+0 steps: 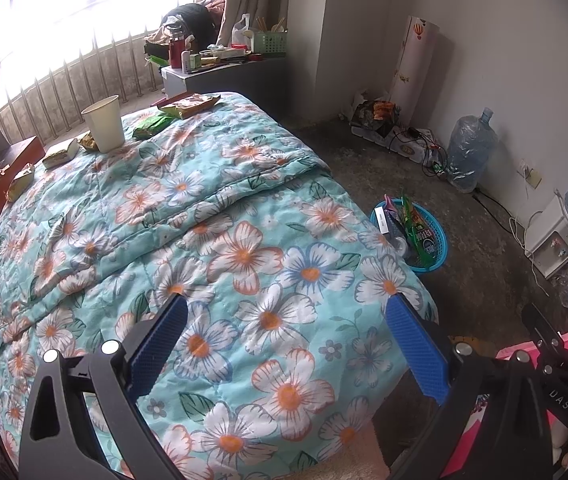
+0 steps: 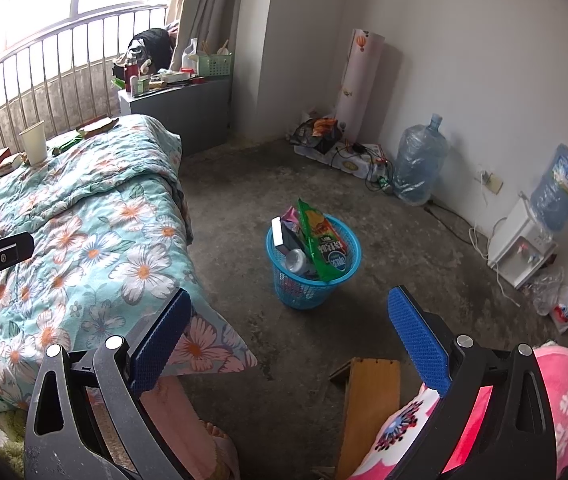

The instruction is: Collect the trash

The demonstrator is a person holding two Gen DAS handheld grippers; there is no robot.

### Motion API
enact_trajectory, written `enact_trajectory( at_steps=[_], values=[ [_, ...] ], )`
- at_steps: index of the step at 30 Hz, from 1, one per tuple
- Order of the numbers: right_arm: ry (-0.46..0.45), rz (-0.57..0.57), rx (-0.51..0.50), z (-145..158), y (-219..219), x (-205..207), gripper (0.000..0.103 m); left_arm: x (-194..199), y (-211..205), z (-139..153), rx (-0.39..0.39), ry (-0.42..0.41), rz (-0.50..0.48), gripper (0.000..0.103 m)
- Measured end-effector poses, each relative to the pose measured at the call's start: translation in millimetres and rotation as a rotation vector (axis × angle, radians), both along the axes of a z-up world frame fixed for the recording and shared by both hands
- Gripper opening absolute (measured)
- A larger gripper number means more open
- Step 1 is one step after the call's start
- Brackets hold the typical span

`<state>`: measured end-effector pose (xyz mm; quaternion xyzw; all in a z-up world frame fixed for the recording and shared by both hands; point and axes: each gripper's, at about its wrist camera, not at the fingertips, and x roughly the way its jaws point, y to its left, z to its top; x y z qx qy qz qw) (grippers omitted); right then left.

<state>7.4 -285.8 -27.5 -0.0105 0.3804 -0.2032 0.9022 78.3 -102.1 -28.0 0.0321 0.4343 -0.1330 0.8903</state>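
1. Left gripper wide open, empty, above the floral quilt.
2. Wrappers and paper cup far off at 11 o'clock, by the bed's far edge.
3. Right gripper wide open, empty; blue basket at 12 o'clock, holding green packet and can.
4. Bare floor around the basket.
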Motion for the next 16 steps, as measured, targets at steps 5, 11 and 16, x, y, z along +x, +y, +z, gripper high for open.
enact_trajectory(
  at_steps=[5, 11, 16],
  values=[
    [-0.001, 0.0, 0.0, -0.3, -0.1, 0.3, 0.095, 0.2, 0.2, 0.0, 0.0, 0.001, -0.001, 0.097],
    [-0.002, 0.001, 0.0, 0.5, 0.3, 0.8, 0.095, 0.9, 0.7, -0.4, -0.001, 0.003, -0.001, 0.097],
    [-0.003, 0.003, -0.001, 3.2, 1.7, 1.8, 0.095, 0.1, 1.2, -1.0, -0.004, 0.008, 0.006, 0.097]
  ],
)
